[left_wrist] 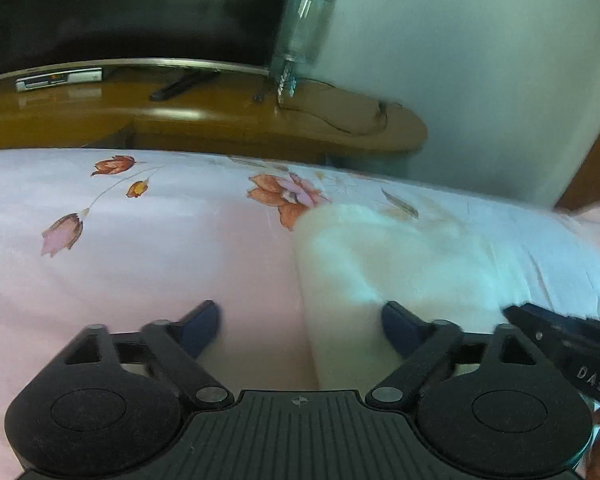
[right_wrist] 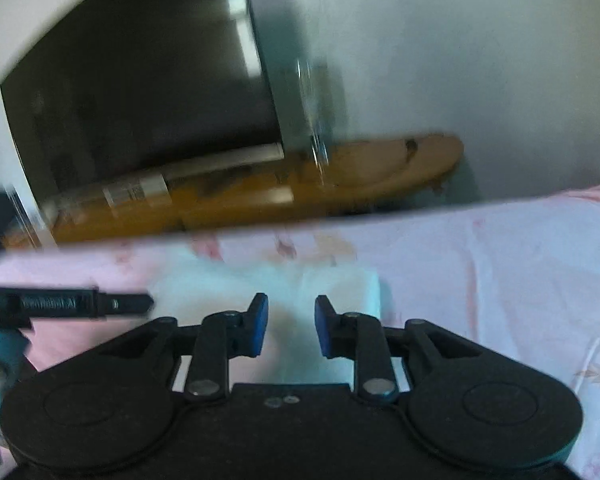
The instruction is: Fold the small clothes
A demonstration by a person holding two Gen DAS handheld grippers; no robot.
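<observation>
left gripper (left_wrist: 300, 328) jaws spread wide, nothing between them; right gripper (right_wrist: 291, 326) jaws parted, nothing pinched. small white folded cloth (left_wrist: 384, 272) lies flat on the pink floral bedsheet (left_wrist: 140, 264), just ahead of both. clear glass tumbler (left_wrist: 306, 32) on the wooden shelf (left_wrist: 228, 120), contents too blurred to tell.

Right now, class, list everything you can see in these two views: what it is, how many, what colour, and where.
cloth: one, white, lying on the bed in front of both grippers
sheet: one, pink with red flowers, covering the bed
TV: one, black, on the stand beyond the bed
stand: one, brown wood, against the wall
remote: one, black, on the stand
box: one, silver, on the stand under the TV
cable: one, dark, trailing across the stand
left gripper: black with blue pads, open
right gripper: black with blue pads, open over the cloth
</observation>
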